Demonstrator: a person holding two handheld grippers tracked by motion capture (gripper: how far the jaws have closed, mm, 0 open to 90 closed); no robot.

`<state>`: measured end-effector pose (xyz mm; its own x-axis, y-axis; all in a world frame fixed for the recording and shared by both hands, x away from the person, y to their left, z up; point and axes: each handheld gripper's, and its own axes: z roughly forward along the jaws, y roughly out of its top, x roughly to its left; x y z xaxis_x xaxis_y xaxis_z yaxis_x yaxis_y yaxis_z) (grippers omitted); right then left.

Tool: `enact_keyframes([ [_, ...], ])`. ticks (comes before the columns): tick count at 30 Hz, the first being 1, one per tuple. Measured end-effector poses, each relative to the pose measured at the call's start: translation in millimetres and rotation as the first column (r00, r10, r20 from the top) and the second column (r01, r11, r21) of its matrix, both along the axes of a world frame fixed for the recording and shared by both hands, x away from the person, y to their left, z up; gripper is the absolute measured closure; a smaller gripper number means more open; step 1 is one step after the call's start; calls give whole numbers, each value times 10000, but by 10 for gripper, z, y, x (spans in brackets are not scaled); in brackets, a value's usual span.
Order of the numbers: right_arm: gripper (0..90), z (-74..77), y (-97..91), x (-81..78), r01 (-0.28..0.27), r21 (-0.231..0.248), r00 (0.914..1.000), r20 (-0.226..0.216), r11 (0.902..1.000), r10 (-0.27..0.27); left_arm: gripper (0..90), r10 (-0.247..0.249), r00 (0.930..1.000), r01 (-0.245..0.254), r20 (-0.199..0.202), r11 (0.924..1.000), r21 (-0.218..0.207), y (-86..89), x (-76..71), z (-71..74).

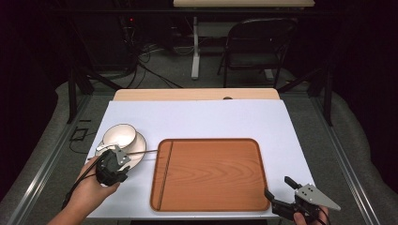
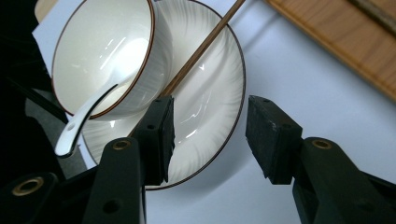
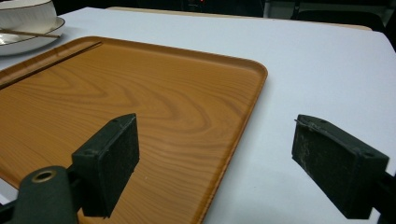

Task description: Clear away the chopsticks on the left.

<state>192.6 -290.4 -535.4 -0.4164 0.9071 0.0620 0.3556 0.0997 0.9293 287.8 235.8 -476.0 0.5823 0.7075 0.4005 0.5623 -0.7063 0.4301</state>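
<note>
Just ahead of the left gripper (image 2: 209,140), whose released jaws are straddling the near rim of the saucer (image 2: 212,93) bearing a bowl (image 2: 105,51), spoon (image 2: 81,121) and chopstick (image 2: 201,49), a grasp seems to be pending, calling for closing on that rim, while the right gripper (image 3: 215,163) is hovering, jaws apart, over the tray (image 3: 140,102) edge.

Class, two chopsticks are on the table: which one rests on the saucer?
The chopstick leaning across the saucer beside the bowl; the other chopstick lies flat inside the wooden tray.
</note>
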Motion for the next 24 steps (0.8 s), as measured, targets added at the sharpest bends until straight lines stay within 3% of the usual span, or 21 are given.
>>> enact_keyframes([
  [5,143,1,0,0,-2,-19,10000,-47,10000,2,523,-597,9977,567,310,9944,894,61,-43,-20],
  [9,143,1,1,2,2,-14,10000,-50,10000,-2,479,-1035,9931,965,544,9883,1183,114,-53,-40],
  [17,143,1,0,3,21,15,10000,-97,10000,-21,433,-966,9935,905,601,9911,973,204,-44,-32],
  [21,143,1,0,2,29,35,10000,-96,10000,-28,430,-1081,9926,1009,559,9877,1194,265,-43,-31],
  [24,143,1,-1,2,23,24,10000,-91,10000,-22,486,-975,9933,881,613,9861,1408,310,-35,-41],
])
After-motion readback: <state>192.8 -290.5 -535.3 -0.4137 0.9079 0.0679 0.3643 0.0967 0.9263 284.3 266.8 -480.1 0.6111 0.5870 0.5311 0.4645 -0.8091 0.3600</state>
